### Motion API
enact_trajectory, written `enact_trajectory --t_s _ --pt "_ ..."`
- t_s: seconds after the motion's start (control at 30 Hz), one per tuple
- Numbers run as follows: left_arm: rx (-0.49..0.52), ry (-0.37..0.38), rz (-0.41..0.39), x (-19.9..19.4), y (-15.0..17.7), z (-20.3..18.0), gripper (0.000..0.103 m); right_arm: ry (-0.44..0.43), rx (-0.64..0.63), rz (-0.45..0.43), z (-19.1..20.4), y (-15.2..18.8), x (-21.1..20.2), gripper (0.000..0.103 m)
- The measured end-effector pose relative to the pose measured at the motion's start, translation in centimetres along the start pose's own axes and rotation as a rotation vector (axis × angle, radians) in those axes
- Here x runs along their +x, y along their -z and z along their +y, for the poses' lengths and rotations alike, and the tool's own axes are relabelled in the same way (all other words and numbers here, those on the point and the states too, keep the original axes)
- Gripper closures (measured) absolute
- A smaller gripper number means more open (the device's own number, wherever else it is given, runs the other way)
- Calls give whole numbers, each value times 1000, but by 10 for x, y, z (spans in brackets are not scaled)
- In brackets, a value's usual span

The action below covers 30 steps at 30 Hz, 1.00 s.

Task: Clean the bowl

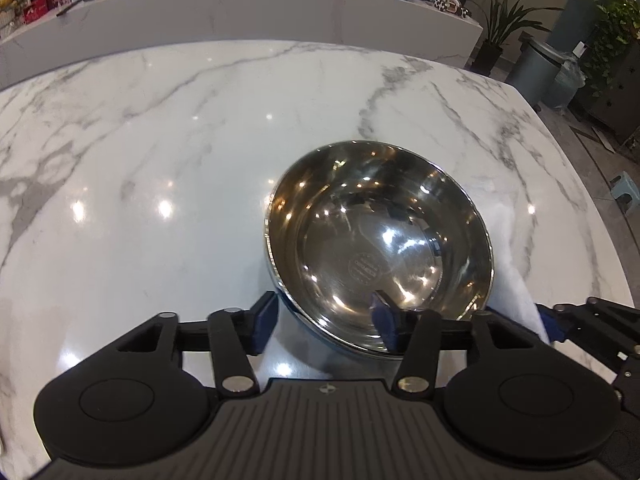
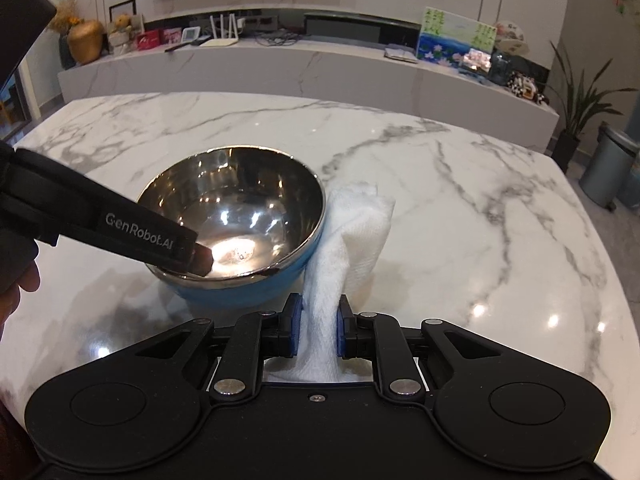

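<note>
A steel bowl (image 1: 380,240) with a blue outside (image 2: 240,216) stands on the marble table (image 1: 160,160). My left gripper (image 1: 326,320) is open and straddles the bowl's near rim, one finger inside and one outside. In the right wrist view its finger (image 2: 200,258) reaches into the bowl from the left. My right gripper (image 2: 318,330) is shut on a white cloth (image 2: 344,236), which drapes onto the table just right of the bowl. The cloth also shows in the left wrist view (image 1: 516,280), behind the bowl's right side.
The marble table (image 2: 460,200) extends far and right. A low marble shelf (image 2: 300,68) with boxes, pictures and a gold vase (image 2: 84,42) runs behind it. A grey bin (image 2: 610,164) and a potted plant (image 2: 576,112) stand on the floor at right.
</note>
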<state>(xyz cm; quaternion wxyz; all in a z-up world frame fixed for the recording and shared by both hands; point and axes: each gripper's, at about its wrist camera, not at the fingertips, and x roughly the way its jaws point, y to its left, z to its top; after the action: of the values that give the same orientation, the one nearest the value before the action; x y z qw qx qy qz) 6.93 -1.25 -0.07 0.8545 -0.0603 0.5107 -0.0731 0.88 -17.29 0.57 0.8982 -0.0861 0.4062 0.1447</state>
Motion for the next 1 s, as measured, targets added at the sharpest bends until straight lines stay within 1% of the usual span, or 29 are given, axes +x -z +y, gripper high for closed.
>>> enact_trajectory --t_s 0.03,0.17,0.23,0.37,0.47,0.53,0.63,0.8,0.97,1.0 --pt "0 -4 6 1 0 0 48 -3 -5 5 1 1 1 88" --pt "-7 -4 34 3 2 0 46 -23 -38 43 9 4 8 88" --pt "-6 -7 35 5 3 0 46 -36 -60 64 15 6 12 88" --pt "-4 -12 38 7 4 0 47 -45 -66 72 18 7 13 88" --pt "-1 -22 27 8 3 1 54 -37 -48 66 13 5 12 88" --pt "-3 -27 15 8 2 1 63 -28 -36 60 10 4 12 88" --pt "-2 -34 -10 10 -3 0 71 -1 -8 42 1 2 10 88" --pt "13 -58 -38 12 -6 -6 74 36 14 -5 -7 -2 0 88" --pt "22 -69 -40 10 -6 -8 74 45 -5 -21 -6 -2 -2 88" --pt "23 -71 -40 9 -6 -8 71 44 -9 -18 -5 -2 0 88"
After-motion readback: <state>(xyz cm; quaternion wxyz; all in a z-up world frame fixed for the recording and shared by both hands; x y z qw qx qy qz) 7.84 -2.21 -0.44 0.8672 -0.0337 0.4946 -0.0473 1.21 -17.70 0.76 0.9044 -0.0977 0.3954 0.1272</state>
